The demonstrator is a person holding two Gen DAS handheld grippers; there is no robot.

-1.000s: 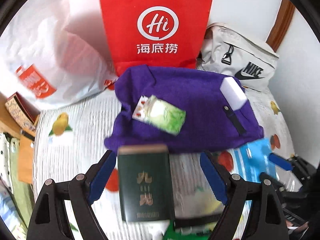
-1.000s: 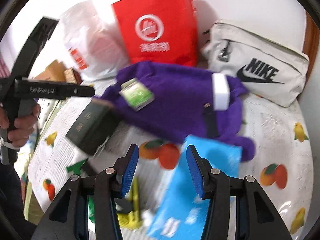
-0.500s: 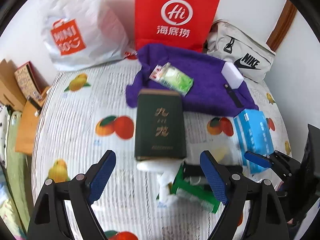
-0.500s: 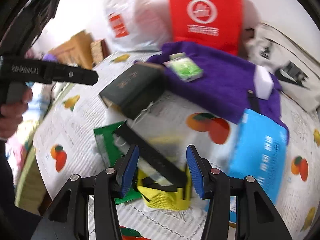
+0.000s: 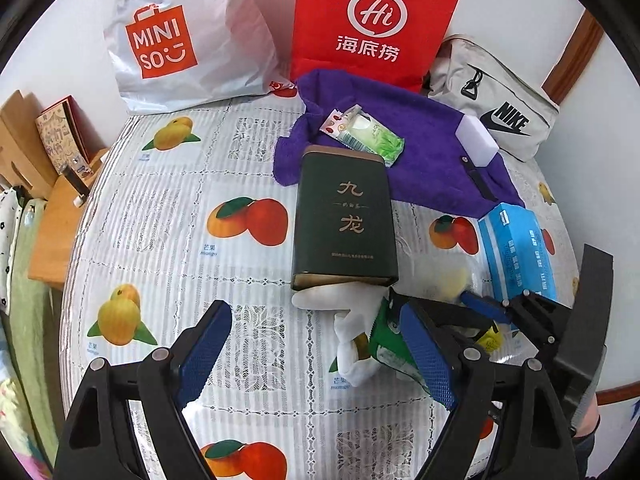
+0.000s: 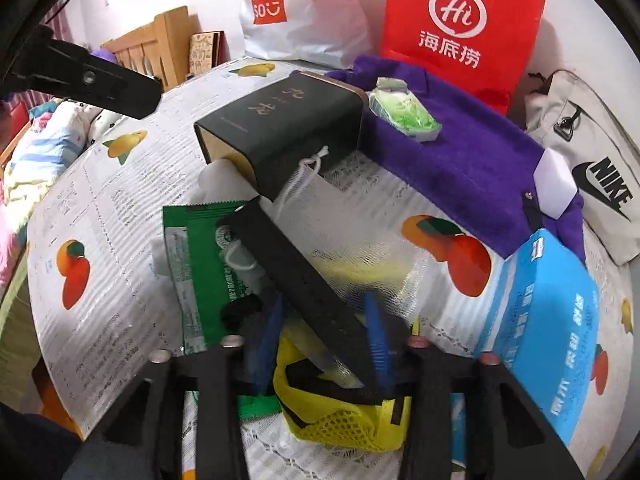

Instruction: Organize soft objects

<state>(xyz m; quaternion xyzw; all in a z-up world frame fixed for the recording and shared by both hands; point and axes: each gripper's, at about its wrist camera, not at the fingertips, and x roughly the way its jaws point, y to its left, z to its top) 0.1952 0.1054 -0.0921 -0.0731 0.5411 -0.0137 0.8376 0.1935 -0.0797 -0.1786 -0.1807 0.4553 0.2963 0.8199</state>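
Two tongs over fruit-print tabletop (image 5: 168,216). Left tongs (image 5: 316,344) gaping wide, empty. Right tongs (image 6: 324,336) just been closing, blurred, black strap (image 6: 296,276) between pads; contact unclear. Strap lying across green packet (image 6: 196,256) and yellow mesh pouch (image 6: 340,420).

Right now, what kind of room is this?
Probably a bedroom at home: a wooden bed frame with bedding stands beside the fruit-print table cover, and shopping bags lean against the wall.

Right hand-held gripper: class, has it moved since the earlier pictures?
Yes. The right hand-held gripper has come down over the black strap, away from the red bag; its jaws have just been closing around it.
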